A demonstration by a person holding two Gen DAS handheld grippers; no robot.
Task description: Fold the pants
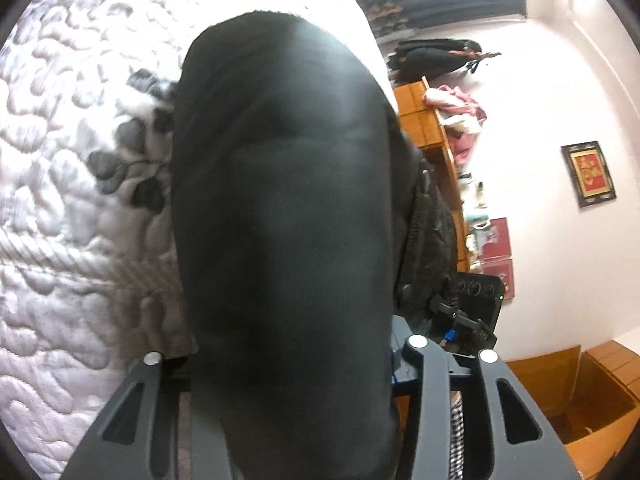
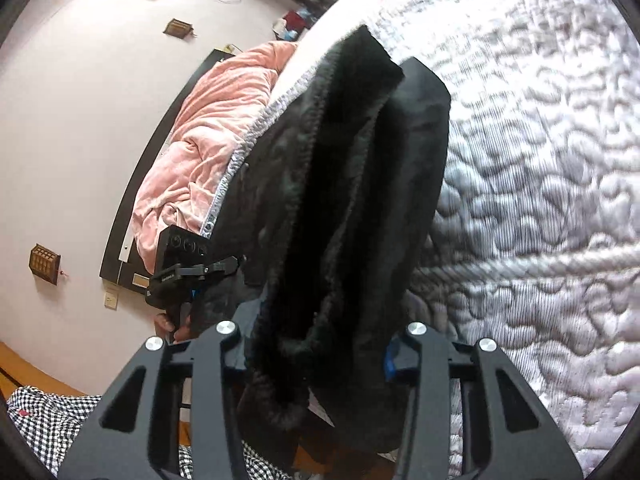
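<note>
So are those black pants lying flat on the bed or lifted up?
Lifted, at least this end. The black pants hang bunched from the right tool and left tool, over the quilted bed.

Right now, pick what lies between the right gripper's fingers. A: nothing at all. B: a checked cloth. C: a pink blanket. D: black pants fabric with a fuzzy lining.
D: in the right wrist view the black pants hang bunched through the right gripper, fuzzy lining showing; the pink blanket lies apart on the bed.
</note>
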